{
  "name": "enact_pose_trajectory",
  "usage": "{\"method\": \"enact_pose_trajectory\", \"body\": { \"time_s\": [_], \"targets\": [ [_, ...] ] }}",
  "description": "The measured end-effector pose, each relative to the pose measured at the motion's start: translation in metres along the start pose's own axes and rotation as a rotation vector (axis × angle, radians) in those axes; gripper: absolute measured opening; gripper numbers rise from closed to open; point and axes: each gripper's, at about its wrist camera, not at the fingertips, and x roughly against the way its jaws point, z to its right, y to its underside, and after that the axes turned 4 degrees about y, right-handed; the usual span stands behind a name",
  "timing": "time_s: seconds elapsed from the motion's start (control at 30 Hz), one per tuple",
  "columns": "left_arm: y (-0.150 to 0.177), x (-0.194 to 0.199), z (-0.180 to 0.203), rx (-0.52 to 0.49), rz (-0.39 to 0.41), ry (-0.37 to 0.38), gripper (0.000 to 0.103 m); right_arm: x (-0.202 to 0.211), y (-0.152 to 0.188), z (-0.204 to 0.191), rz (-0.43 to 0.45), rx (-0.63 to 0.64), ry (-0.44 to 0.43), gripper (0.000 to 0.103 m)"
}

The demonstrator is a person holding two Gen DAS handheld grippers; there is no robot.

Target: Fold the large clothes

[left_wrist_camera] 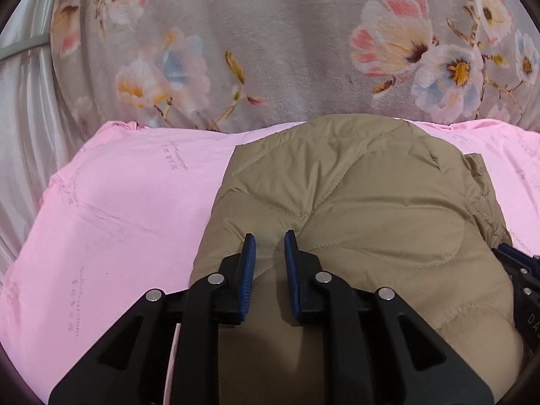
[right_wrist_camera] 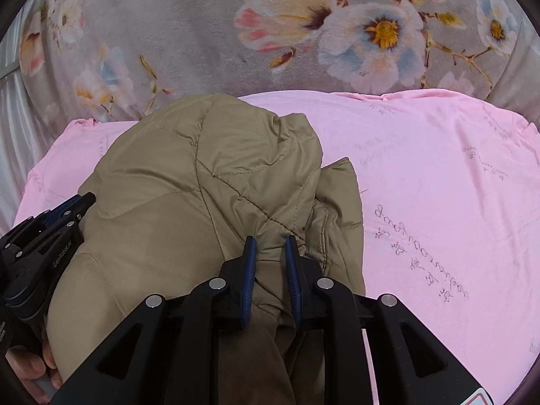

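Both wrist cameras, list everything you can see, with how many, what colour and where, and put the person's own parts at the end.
quilted jacket: one, tan, folded into a puffy bundle on the pink sheet, under both grippers.
pink sheet: one, pink with faint grey writing, spread under the jacket.
floral blanket: one, grey with pink, white and blue flowers, beyond the sheet.
curtain: one, pale white, pleated, far left edge.
left gripper: one, black with blue pads, jaws slightly apart above the jacket's near part.
right gripper: one, black with blue pads, jaws slightly apart, a fold of the jacket between them.
hand: one, part visible at the right wrist view's lower left, holding the left gripper.
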Motion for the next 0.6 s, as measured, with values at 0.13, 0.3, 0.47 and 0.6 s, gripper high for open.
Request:
{"method": "enact_pose_trajectory", "body": {
  "time_s": [0.13, 0.3, 0.47, 0.6],
  "targets": [
    [-0.001, -0.004, -0.004, 0.021, -0.011, 0.027, 0.017, -0.003, 0.001, 0.0, -0.008, -0.009, -0.002, 0.017],
    [-0.002, -0.007, -0.001, 0.011, -0.015, 0.014, 0.017, -0.004, 0.002, 0.001, -0.002, -0.028, -0.002, 0.017],
    [-0.002, 0.004, 0.008, -0.045, -0.042, -0.057, 0.018, 0.024, 0.005, 0.007, 0.018, -0.057, 0.048, 0.033],
    [0.003, 0.052, 0.0, -0.016, -0.068, -0.006, 0.058, 0.07, 0.028, 0.001, 0.032, -0.04, 0.019, 0.039]
  ]
}}
